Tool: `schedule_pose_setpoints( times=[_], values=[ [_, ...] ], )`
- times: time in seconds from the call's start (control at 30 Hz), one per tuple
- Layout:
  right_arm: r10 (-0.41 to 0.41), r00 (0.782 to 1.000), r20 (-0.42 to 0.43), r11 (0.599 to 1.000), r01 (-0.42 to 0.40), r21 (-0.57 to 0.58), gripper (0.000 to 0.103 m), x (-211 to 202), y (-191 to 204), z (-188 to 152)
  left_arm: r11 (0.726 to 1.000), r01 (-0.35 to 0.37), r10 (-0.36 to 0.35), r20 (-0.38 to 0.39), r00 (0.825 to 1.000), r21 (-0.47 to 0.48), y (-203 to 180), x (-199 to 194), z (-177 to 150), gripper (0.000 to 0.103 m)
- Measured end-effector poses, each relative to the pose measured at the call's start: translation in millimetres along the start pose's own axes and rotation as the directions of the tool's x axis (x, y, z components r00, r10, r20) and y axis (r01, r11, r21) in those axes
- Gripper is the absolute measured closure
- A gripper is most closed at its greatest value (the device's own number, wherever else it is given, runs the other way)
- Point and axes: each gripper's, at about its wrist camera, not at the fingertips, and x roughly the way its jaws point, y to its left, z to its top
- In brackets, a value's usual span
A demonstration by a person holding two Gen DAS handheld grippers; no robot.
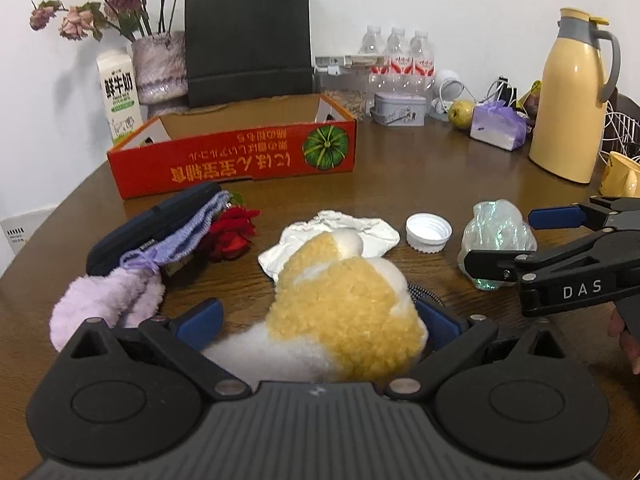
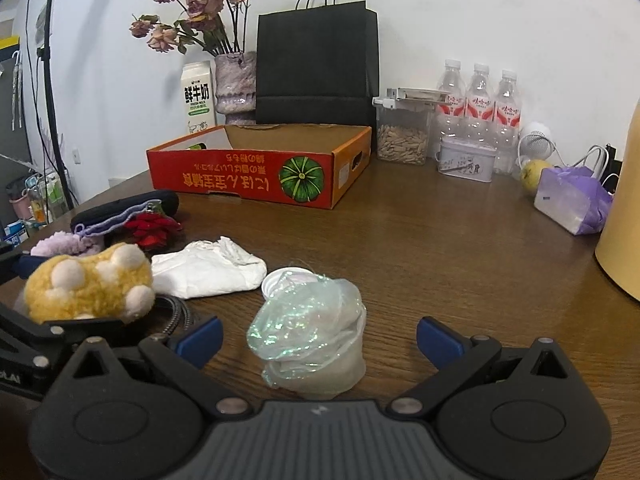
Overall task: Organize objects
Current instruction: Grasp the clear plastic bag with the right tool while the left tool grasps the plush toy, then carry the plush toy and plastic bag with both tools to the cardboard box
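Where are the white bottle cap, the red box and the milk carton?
White bottle cap (image 1: 429,234), left wrist view, on its hollow inside.
Red box (image 2: 240,174), right wrist view, on its printed front wall.
Milk carton (image 1: 119,96), left wrist view, on its front label.

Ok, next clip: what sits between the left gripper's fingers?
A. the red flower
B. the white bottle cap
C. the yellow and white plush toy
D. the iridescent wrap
C. In the left wrist view the plush toy fills the gap between the left gripper's blue pads, while the cap, red flower and iridescent wrap lie on the table beyond it.
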Motion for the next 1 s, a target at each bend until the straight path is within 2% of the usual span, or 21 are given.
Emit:
schedule_pose_setpoints(
  times=[0.17, 0.37, 0.5, 0.57, 0.63, 0.7, 0.8, 1.0],
  values=[
    [0.002, 1.0, 0.005, 1.0, -0.002, -0.025, 0.001, 3.9, 2.9, -2.6, 1.0, -0.001, 0.0, -0.034, 0.999, -0.022, 2.2, 3.8, -3.1, 0.0],
    [0.013, 1.0, 0.023, 1.0, -0.013, -0.006, 0.01, 1.0, 0.2, -3.4, 1.0, 0.008, -0.008, -0.026, 1.0, -0.007, 5.1, -4.4, -7.1, 0.001],
    [0.022, 1.0, 0.014, 1.0, -0.022, -0.003, 0.021, 2.4, -0.4, -2.8, 1.0, 0.018, -0.018, -0.021, 1.0, -0.004, 6.7, -9.3, -9.2, 0.009],
    [0.043, 0.999, 0.009, 0.999, -0.043, -0.003, 0.029, 3.1, -0.8, -2.7, 1.0, 0.026, -0.026, -0.011, 1.0, 0.0, 6.4, -12.6, -10.0, 0.013],
    [0.042, 0.999, 0.006, 0.999, -0.041, -0.009, 0.045, 3.6, 0.5, -2.7, 0.999, 0.028, -0.028, 0.005, 1.0, 0.016, 4.4, -16.6, -11.0, 0.018],
    [0.034, 0.999, 0.002, 0.999, -0.034, -0.016, 0.052, 4.2, 1.9, -2.6, 0.999, 0.032, -0.033, 0.018, 0.999, 0.031, 3.3, -20.4, -12.1, 0.025],
    [0.014, 1.0, 0.002, 1.0, -0.014, -0.028, 0.056, 4.1, 4.6, -2.8, 0.998, 0.027, -0.03, 0.044, 0.999, 0.058, 2.1, -27.5, -13.1, 0.035],
    [0.003, 1.0, 0.008, 1.0, -0.003, -0.029, 0.058, -2.8, 11.8, -3.7, 0.997, 0.024, -0.029, 0.066, 0.997, 0.073, 9.5, -34.8, -13.3, 0.039]
  ],
)
